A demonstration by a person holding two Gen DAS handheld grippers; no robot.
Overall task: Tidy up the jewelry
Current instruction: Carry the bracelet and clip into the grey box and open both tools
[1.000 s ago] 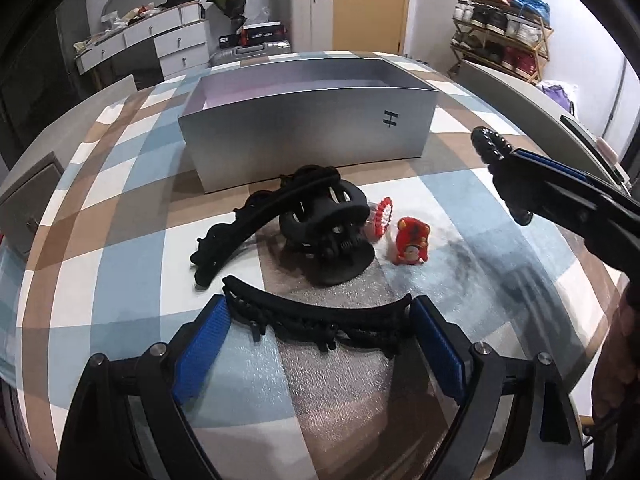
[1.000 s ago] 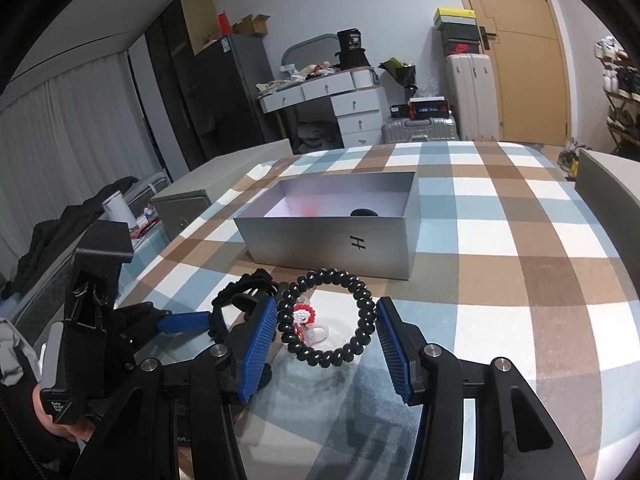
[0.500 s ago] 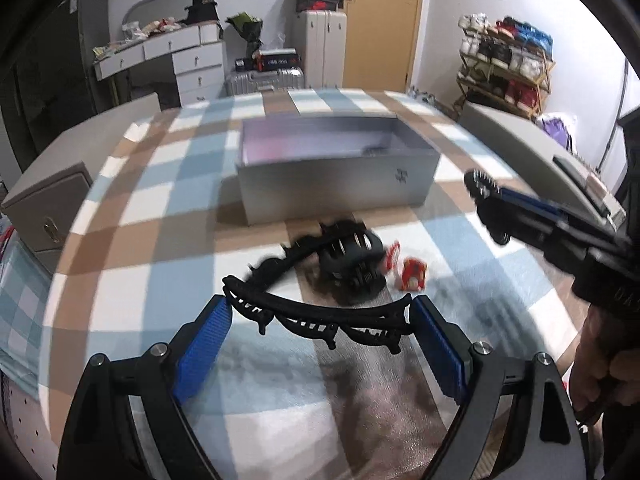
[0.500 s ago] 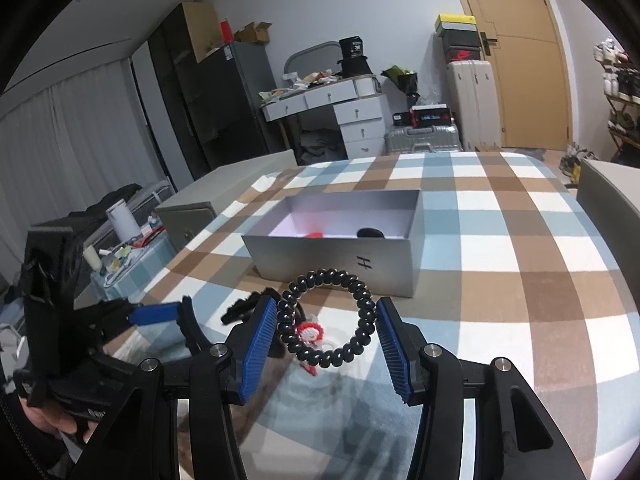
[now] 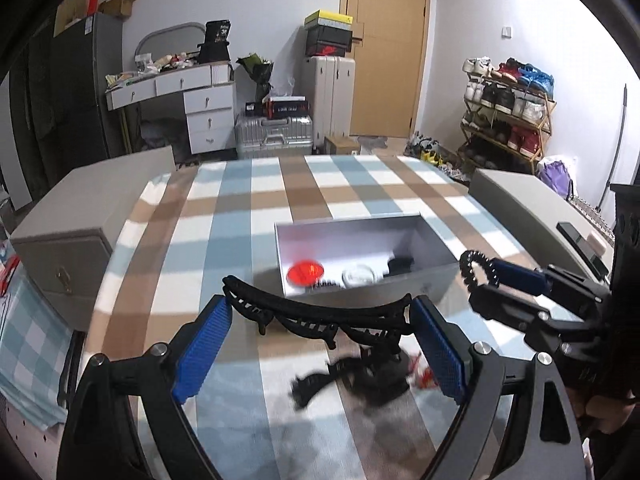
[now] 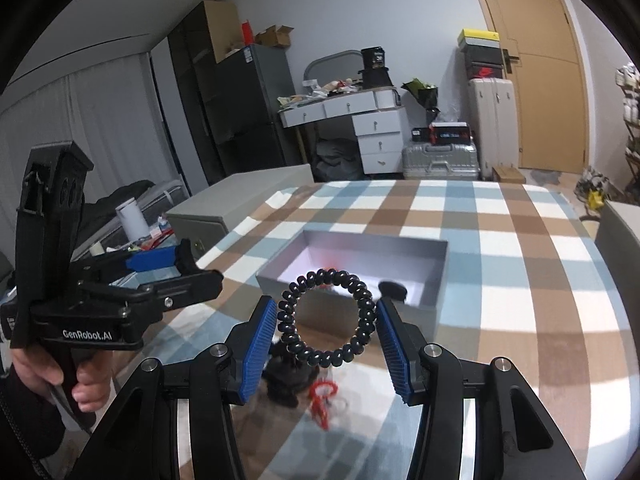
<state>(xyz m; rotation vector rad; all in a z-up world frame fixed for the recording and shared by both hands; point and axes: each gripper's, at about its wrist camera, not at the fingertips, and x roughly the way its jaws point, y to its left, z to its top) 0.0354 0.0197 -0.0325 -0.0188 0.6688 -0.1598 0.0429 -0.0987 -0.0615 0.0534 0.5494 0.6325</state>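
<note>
My left gripper (image 5: 320,328) is shut on a long black hair clip (image 5: 316,314), held above the checked table before the grey box (image 5: 424,280). My right gripper (image 6: 326,326) is shut on a black spiral hair tie (image 6: 360,292), also raised near the box (image 6: 434,280); it shows in the left wrist view (image 5: 476,274) too. The box holds a red item (image 5: 306,272), a white item (image 5: 358,274) and a black item (image 5: 402,264). A black claw clip (image 5: 376,372) and red pieces (image 6: 322,394) lie on the table below.
The checked tablecloth (image 5: 240,208) covers the table. Grey cabinets stand at the left (image 5: 60,240) and the right (image 5: 532,208). A desk, suitcases and a shoe rack (image 5: 508,108) stand beyond the table.
Both grippers have risen and tilted up with their items, moving toward the box. The box interior now shows. The claw clip and red pieces have dropped low in both views.
</note>
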